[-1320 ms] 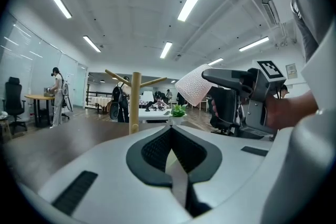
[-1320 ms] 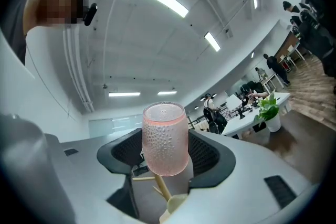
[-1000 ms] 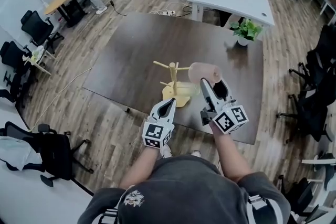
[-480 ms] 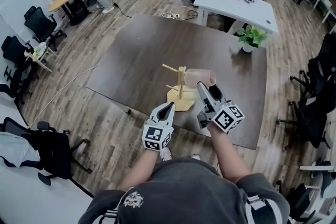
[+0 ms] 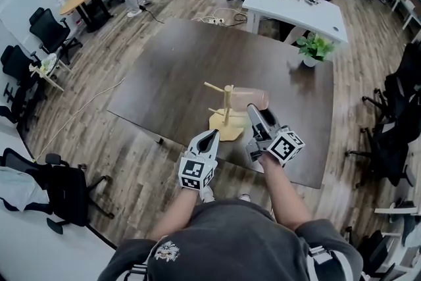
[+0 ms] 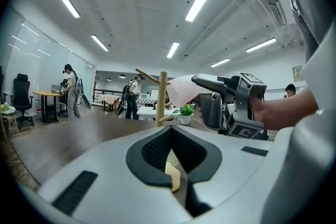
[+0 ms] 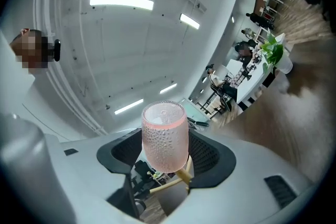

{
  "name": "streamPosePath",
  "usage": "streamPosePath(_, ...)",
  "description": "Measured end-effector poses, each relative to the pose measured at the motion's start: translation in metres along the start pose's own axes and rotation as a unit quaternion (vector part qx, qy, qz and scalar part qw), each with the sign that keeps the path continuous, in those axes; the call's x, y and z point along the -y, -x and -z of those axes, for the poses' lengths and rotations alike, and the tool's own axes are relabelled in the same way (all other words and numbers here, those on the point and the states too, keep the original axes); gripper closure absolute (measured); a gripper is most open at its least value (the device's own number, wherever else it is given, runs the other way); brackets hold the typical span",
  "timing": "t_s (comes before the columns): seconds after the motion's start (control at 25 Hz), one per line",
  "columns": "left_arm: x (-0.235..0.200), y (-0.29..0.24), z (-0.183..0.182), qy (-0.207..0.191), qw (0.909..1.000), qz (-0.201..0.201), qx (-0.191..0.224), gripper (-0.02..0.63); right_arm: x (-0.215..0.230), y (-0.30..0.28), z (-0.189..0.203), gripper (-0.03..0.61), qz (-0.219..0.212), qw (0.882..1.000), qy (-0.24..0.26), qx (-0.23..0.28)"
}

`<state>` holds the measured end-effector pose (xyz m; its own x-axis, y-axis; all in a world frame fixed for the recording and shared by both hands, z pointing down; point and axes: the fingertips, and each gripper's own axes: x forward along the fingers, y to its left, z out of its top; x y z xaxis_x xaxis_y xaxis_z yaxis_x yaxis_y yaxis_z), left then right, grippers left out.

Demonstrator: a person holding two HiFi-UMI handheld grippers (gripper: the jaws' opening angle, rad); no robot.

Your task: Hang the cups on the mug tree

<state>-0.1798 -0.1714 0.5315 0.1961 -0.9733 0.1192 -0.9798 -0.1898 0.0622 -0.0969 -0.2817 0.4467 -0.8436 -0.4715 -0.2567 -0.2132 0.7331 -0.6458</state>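
Note:
A wooden mug tree (image 5: 227, 108) with slanted pegs stands near the front edge of the dark table (image 5: 164, 76). A textured pink cup (image 5: 252, 97) lies on its side just right of the tree's top, level with the upper pegs. My right gripper (image 5: 255, 108) is shut on this cup. In the right gripper view the cup (image 7: 165, 136) sits between the jaws with wooden pegs (image 7: 176, 180) behind it. My left gripper (image 5: 213, 134) hovers shut and empty in front of the tree's base. In the left gripper view the cup (image 6: 184, 91) is beside the tree's post (image 6: 162, 97).
A small potted plant (image 5: 314, 48) stands at the table's far right corner. Beyond it is a white table (image 5: 293, 0) with people seated and standing. Office chairs (image 5: 46, 33) line the left, and more stand at the right (image 5: 395, 115). The floor is wood planks.
My right gripper has brought the pink cup left and slightly down, closer to the tree's post. The left gripper has hardly moved.

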Motion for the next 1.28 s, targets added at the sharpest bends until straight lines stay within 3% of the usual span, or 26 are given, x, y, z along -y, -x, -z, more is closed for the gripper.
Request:
streamPosePath(0.36,0.003,-0.001,-0.003,0.001,1.0000,0.006,0.004,0.614,0.000,0.005,-0.002,0.285,0.011,1.000,-0.004,0.009)
streamPosePath(0.64,0.011,-0.001,0.001,0.004,0.9998,0.018,-0.004,0.614,0.005,0.046,0.011,0.285,0.056,0.996,0.062,0.012)
streamPosePath(0.88,0.041,-0.017,0.005,0.001,0.9985,0.054,-0.012,0.614,0.013,0.083,0.030,0.297,0.096,0.988,0.114,-0.036)
streamPosePath(1.0,0.056,-0.025,0.004,-0.001,0.9974,0.071,-0.013,0.614,0.017,0.099,0.029,0.394,0.130,0.976,0.164,-0.052)
streamPosePath(1.08,0.065,-0.029,0.001,-0.003,0.9967,0.080,-0.011,0.614,0.018,0.108,0.025,0.501,0.156,0.964,0.206,-0.062)
streamPosePath(1.28,0.083,-0.039,-0.002,-0.006,0.9948,0.101,-0.010,0.614,0.016,0.121,0.026,0.552,0.180,0.933,0.294,-0.101)
